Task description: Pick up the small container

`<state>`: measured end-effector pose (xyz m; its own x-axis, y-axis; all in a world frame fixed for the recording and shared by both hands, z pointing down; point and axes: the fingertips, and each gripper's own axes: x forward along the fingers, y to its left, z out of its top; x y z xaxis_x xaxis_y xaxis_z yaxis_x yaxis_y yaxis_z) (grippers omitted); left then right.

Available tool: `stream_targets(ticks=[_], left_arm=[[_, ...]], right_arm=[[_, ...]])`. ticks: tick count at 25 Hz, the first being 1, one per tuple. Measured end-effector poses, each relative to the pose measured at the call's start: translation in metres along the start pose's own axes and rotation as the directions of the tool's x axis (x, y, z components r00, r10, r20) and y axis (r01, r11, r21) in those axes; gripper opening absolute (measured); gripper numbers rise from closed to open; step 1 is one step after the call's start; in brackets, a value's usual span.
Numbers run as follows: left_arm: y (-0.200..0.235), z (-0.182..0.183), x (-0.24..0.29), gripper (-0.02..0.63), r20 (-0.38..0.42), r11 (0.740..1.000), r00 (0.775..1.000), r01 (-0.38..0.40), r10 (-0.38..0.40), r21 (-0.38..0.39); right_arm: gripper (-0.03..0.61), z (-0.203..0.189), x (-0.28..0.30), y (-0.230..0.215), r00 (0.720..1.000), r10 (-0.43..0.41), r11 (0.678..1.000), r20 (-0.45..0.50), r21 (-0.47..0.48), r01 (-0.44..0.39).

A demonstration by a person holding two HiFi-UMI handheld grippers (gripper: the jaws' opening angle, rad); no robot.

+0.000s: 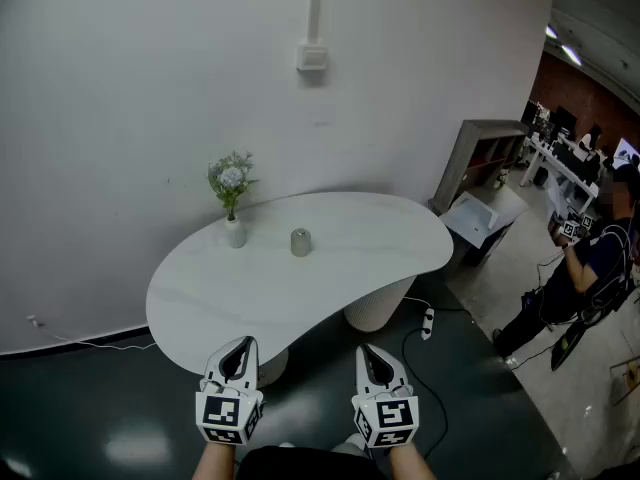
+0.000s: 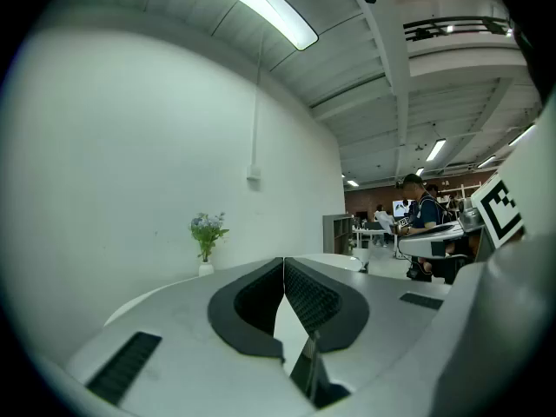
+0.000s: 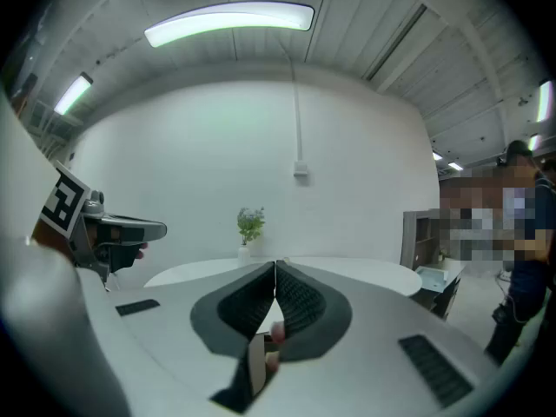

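Left tongs (image 1: 242,344) and right tongs (image 1: 367,352) are both closed and empty, side by side by the near edge of the white counter (image 1: 210,303). Small container (image 1: 300,242) stands upright toward the far side, right of the flower vase (image 1: 235,231), well apart from both tongs.

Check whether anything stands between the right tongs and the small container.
Nothing visible does: only bare table lies between the right tongs and the small container; the flower vase stands off to its left.

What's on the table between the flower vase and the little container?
Nothing. In the head view, only bare white tabletop lies between the flower vase and the small container.
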<state>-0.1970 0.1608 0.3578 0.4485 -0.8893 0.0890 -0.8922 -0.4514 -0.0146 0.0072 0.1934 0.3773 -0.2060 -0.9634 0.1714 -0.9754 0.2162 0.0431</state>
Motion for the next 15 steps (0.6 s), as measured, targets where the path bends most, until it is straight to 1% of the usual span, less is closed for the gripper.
stream_targets(ticks=[6,12,15], left_arm=[[0.002,-0.008,-0.001,0.012,-0.001,1.000,1.000,0.014,-0.014,0.005],[0.007,-0.010,-0.004,0.012,-0.014,1.000,1.000,0.007,-0.007,-0.027],[0.005,-0.013,-0.006,0.012,-0.023,1.000,1.000,0.012,-0.013,-0.028]], right_arm=[[0.066,0.002,0.001,0.005,1.000,0.001,1.000,-0.002,-0.004,-0.001],[0.066,0.003,0.000,0.008,1.000,-0.003,1.000,-0.007,0.000,0.003],[0.066,0.002,-0.004,0.007,1.000,-0.012,1.000,-0.003,0.002,0.012]])
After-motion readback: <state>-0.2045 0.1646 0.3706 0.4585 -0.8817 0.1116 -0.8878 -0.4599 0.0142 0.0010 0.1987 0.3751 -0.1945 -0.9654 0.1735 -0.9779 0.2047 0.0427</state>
